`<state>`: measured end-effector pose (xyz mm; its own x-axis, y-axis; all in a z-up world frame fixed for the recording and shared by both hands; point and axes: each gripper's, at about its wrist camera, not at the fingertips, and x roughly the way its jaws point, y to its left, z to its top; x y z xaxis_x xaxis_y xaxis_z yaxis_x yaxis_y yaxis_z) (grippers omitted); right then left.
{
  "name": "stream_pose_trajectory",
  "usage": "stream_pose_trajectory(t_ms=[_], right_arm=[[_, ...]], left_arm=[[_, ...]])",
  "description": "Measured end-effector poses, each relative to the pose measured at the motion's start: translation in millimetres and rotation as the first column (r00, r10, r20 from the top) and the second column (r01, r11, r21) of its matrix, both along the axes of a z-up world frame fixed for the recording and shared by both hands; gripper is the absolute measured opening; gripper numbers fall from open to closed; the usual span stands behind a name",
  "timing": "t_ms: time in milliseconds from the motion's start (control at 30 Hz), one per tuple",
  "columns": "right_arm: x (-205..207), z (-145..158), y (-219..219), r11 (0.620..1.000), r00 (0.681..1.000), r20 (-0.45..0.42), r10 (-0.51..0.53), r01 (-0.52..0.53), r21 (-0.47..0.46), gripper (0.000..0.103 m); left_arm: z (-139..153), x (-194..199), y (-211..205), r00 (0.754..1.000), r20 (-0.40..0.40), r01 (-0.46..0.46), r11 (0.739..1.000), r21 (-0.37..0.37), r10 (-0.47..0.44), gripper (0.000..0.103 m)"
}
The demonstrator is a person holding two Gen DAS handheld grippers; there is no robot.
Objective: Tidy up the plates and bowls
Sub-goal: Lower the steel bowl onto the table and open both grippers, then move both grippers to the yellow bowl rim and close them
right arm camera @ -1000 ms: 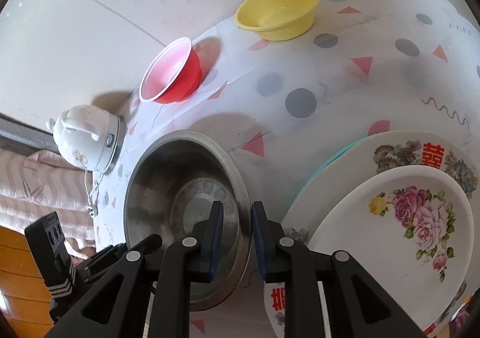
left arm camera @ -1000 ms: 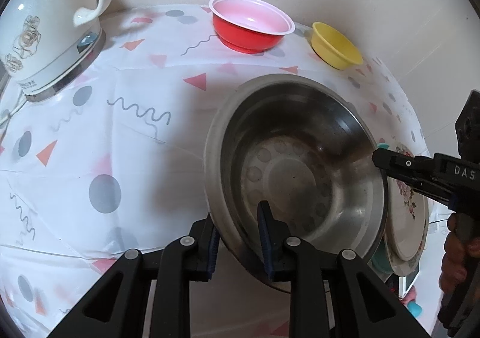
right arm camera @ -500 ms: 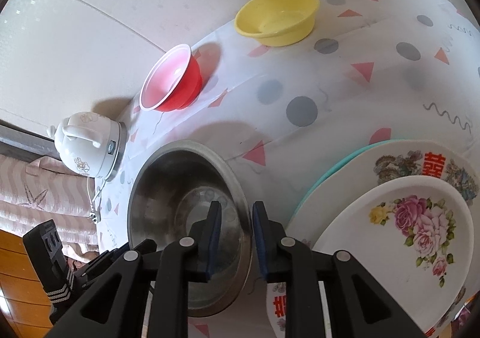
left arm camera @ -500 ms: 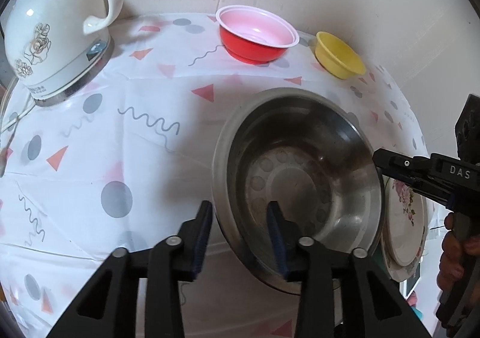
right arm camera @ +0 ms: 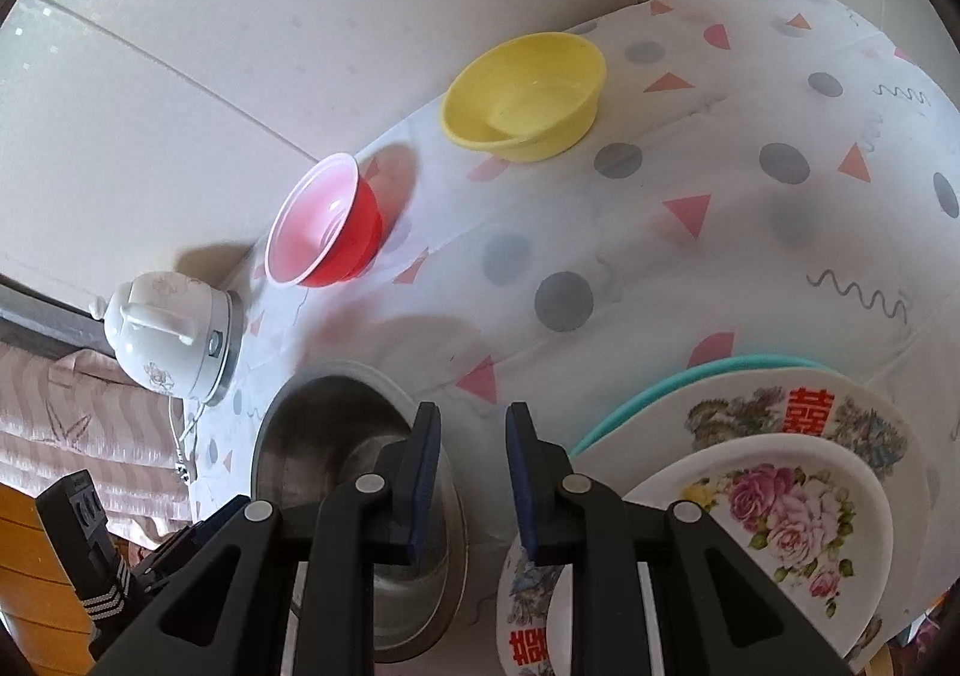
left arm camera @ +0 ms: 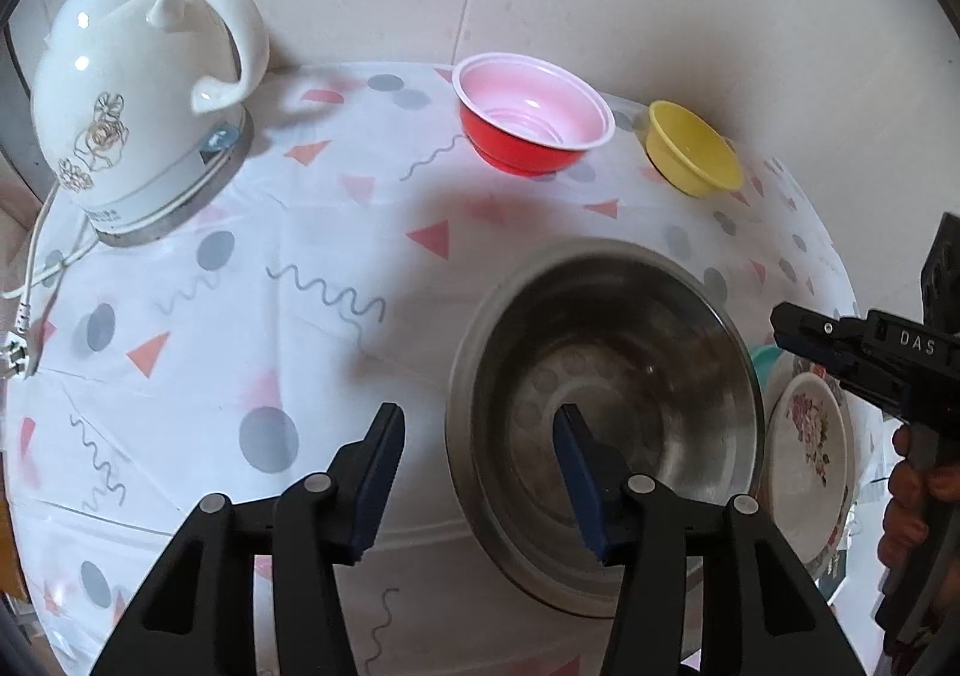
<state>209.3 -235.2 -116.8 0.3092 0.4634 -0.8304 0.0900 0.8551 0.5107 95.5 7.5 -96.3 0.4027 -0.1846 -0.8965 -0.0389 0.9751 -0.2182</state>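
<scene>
A large steel bowl [left arm camera: 606, 400] rests on the patterned tablecloth, near the front edge. My left gripper [left arm camera: 477, 424] is open, its jaws wide astride the bowl's near rim without gripping it. My right gripper [right arm camera: 471, 436] is open above the bowl's right rim [right arm camera: 336, 376], next to a stack of floral plates [right arm camera: 780, 496]; it also shows in the left wrist view [left arm camera: 798, 331]. A red bowl [left arm camera: 534, 121] and a yellow bowl [left arm camera: 690, 154] stand at the back by the wall.
A white electric kettle [left arm camera: 138, 94] with its cord stands at the back left. The plate stack [left arm camera: 807, 436] lies on a teal plate at the table's right edge. The wall runs behind the bowls.
My left gripper opened, let go of the steel bowl's rim and pulled back. My right gripper opened a little and rose. The bowl now lies on the cloth.
</scene>
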Motion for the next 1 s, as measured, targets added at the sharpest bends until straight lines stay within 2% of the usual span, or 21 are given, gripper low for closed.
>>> stream_pose_trajectory(t_ms=[433, 500, 600, 800, 967, 1000], right_arm=[[11.8, -2.8, -8.6, 0.999, 0.999, -0.011, -0.031, 0.031, 0.011, 0.023], [13.2, -2.5, -10.3, 0.999, 0.999, -0.011, -0.035, 0.035, 0.015, 0.023], [15.8, -3.5, -13.2, 0.999, 0.999, -0.018, -0.045, 0.045, 0.013, 0.023], [24.0, -8.2, -22.0, 0.998, 0.998, -0.026, -0.060, 0.060, 0.000, 0.023], [43.0, -5.4, -37.3, 0.995, 0.996, 0.010, -0.090, 0.091, -0.035, 0.024], [50.0, -4.7, -41.8, 0.994, 0.994, 0.020, -0.103, 0.104, -0.040, 0.028]], left_arm=[[26.8, 32.2, -11.1, 0.999, 0.045, 0.002, 1.000, 0.012, -0.003, 0.060], [29.4, 36.3, -15.0, 0.999, 0.049, 0.005, 1.000, 0.009, -0.006, 0.065], [30.3, 42.3, -22.7, 0.999, 0.049, 0.019, 1.000, 0.000, -0.019, 0.069], [29.5, 54.7, -38.1, 0.998, 0.037, 0.050, 0.999, -0.012, -0.050, 0.069], [32.8, 67.7, -43.3, 0.998, 0.039, 0.049, 0.999, -0.020, -0.048, 0.073], [33.3, 69.7, -44.6, 0.998, 0.038, 0.051, 0.999, -0.017, -0.051, 0.073]])
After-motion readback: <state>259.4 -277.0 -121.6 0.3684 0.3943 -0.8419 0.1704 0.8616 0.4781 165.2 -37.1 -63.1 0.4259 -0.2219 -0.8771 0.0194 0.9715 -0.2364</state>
